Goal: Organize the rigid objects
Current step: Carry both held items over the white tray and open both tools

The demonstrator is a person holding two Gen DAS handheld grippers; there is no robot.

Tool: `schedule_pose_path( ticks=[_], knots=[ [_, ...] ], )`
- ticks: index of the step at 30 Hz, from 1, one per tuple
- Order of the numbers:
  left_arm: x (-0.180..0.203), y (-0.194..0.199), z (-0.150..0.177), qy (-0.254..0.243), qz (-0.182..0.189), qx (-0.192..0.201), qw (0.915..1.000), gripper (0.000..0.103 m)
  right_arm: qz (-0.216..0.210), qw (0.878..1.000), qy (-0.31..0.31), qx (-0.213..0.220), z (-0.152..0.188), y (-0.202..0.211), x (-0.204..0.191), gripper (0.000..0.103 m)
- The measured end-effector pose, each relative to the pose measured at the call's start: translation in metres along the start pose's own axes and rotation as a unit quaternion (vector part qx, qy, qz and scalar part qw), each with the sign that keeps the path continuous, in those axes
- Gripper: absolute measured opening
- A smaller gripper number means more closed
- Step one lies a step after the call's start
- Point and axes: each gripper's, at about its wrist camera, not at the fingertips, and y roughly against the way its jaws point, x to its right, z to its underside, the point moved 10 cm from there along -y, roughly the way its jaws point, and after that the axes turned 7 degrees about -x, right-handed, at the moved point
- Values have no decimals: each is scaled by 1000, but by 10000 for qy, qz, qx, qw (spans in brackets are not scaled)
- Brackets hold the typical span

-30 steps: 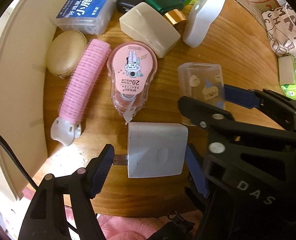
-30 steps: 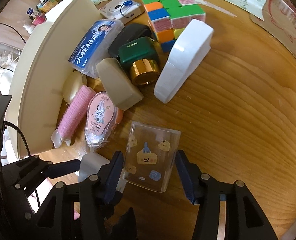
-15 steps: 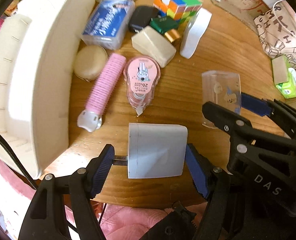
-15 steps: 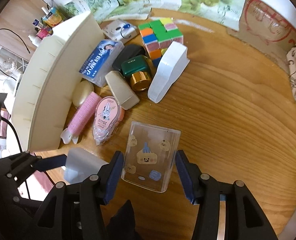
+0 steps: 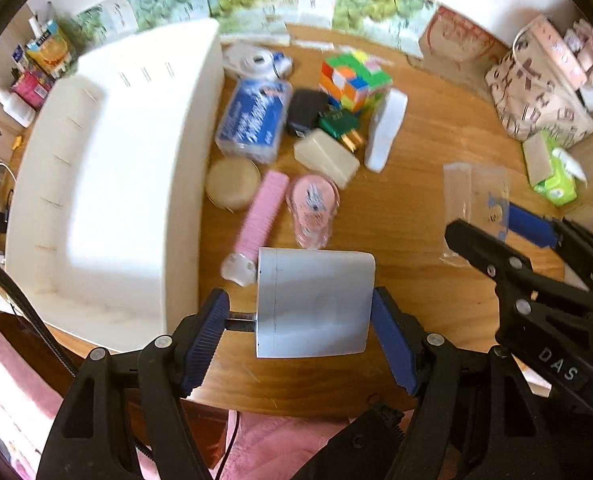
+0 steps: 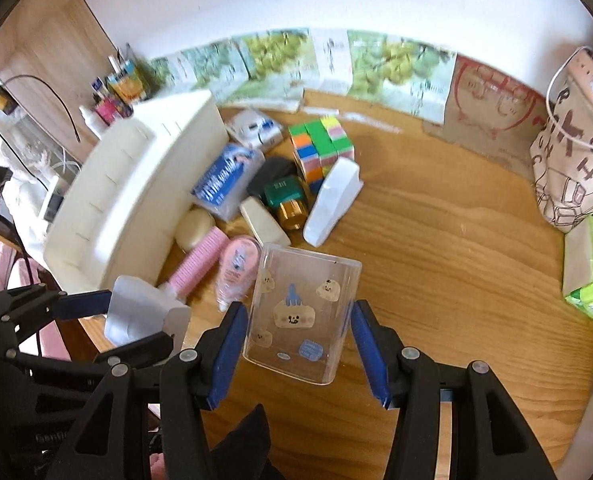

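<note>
Grey plug adapter [image 5: 314,304], clamped between the jaws of the left gripper [image 5: 300,336] above the wooden table [image 5: 416,184] beside the white tray [image 5: 108,184]; clear case [image 6: 302,314], clamped in the right gripper [image 6: 298,354].

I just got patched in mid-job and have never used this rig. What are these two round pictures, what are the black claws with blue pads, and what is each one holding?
Each picture comes from a fisheye camera on a hand-held two-finger gripper, looking forward along its fingers; a person carries both, there is no robot arm. In the left wrist view, the left gripper clamps a grey-white charger block by its body and prongs. In the right wrist view, the right gripper clamps a clear plastic box with cartoon stickers. Below them on the wooden table lie a colourful puzzle cube, a pink hair roller, a pink tape dispenser and other small items, beside a white organizer tray.
</note>
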Motion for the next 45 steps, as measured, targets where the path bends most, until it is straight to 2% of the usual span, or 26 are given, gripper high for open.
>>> schedule_pose_path(
  ticks=[7, 11, 18, 27, 30, 33, 37, 45],
  knots=[
    [-23, 24, -20, -103, 198, 565, 9982, 75, -76, 9988, -193, 452, -8, 18, -25, 54],
    [-35, 39, -30, -280, 303, 972, 9944, 75, -121, 9965, -348, 753, -18, 28, -41, 54],
    [-68, 59, -42, -413, 622, 1505, 9858, 75, -216, 9905, -618, 1206, -37, 35, -71, 54],
    [-130, 79, -61, -346, 715, 2267, 9707, 75, -335, 9849, -708, 1543, -56, 28, -119, 54],
    [-151, 81, -65, -340, 681, 2391, 9680, 75, -362, 9838, -701, 1607, -60, 24, -136, 54],
    [-172, 79, -69, -326, 653, 2434, 9672, 75, -403, 9833, -674, 1644, -64, 18, -156, 54],
    [-196, 69, -74, -313, 559, 2277, 9716, 75, -463, 9834, -673, 1623, -68, 7, -181, 54],
    [-232, 31, -80, -288, 479, 1564, 9861, 75, -639, 9882, -691, 1207, -74, -29, -223, 55]
  ],
)
